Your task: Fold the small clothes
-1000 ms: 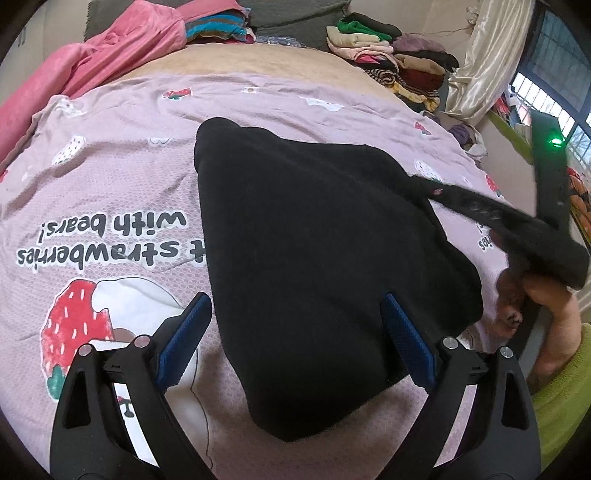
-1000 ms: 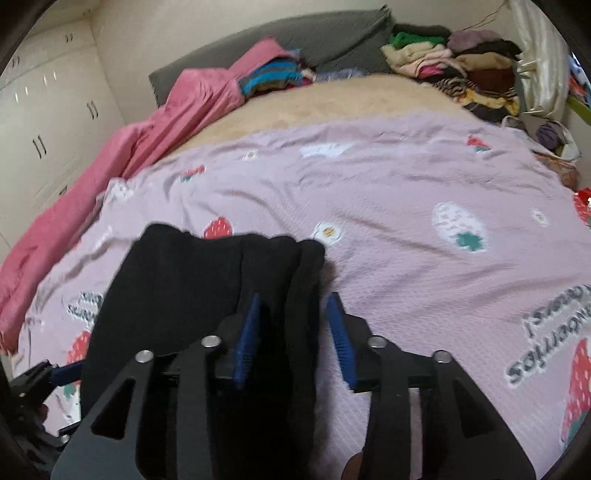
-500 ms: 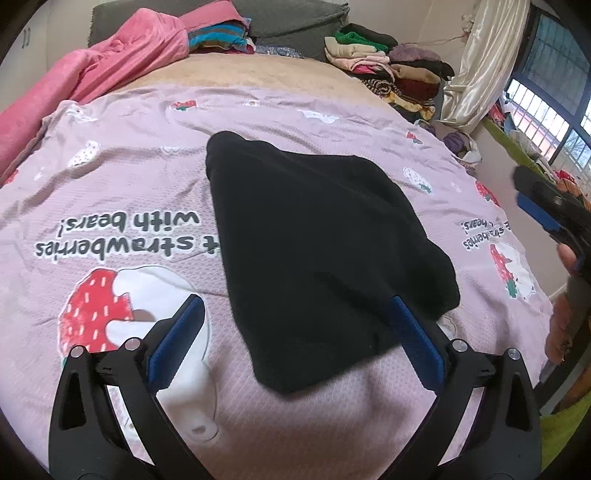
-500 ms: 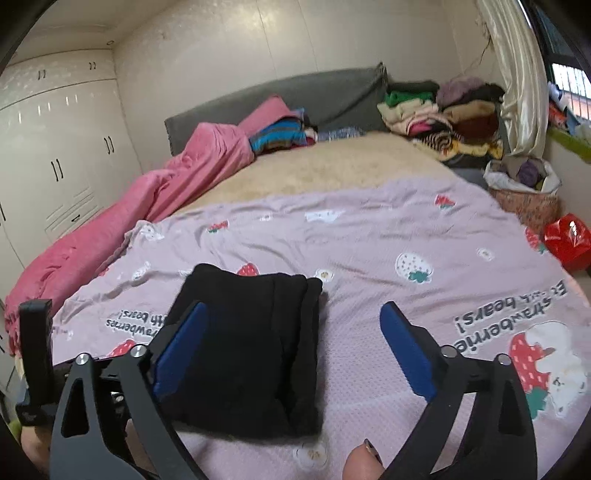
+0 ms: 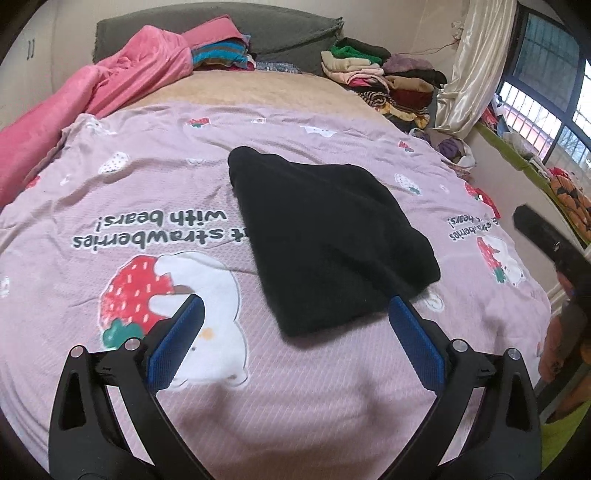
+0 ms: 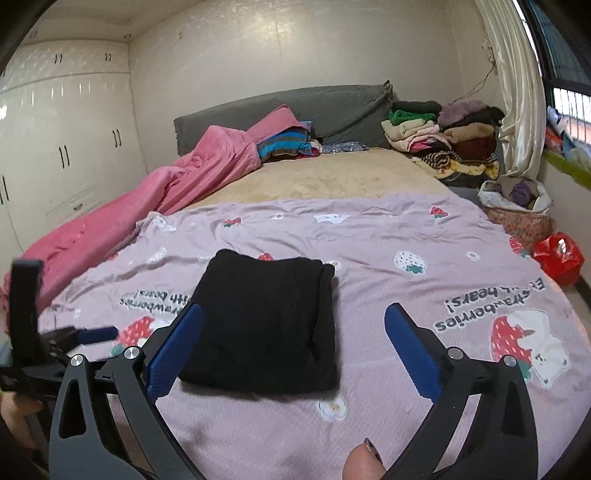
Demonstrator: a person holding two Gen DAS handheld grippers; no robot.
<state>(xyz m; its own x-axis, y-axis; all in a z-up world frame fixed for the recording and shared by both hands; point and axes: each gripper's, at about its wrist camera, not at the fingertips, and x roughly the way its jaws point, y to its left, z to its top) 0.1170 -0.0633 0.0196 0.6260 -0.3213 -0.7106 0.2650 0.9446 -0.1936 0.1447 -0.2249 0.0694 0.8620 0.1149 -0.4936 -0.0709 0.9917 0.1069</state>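
Left wrist view: black folded garment (image 5: 328,240) flat on the lilac strawberry bedspread (image 5: 332,424), just right of frame centre, a compact slab with one corner toward the upper left and the thick rolled edge at lower right. Same garment (image 6: 266,325) in the right wrist view just left of centre, lying squarely, folded edge along its right side. Touched by neither tool. Left tool (image 5: 295,306) released, blue pads (image 5: 173,347) spread wide at the bottom of the frame, above the bedspread, nothing gripped. Right tool (image 6: 293,312) with jaws opening, pads wide apart either side of the garment's near edge in the picture, clear of the cloth, nothing between them; a fingertip (image 6: 364,461) at the bottom edge. Farther out: printed lettering and a strawberry bear beside the garment, bare beige mattress beyond the bedspread, pink blanket (image 5: 110,85) along the upper left, grey headboard (image 5: 277,33) at top, piles of folded clothes (image 5: 388,81) at upper right, cream curtain (image 6: 517,92) and window at the right edge, white wardrobe (image 6: 66,147) at left, a basket (image 6: 517,218) and red bag (image 6: 557,258) on the floor at right.
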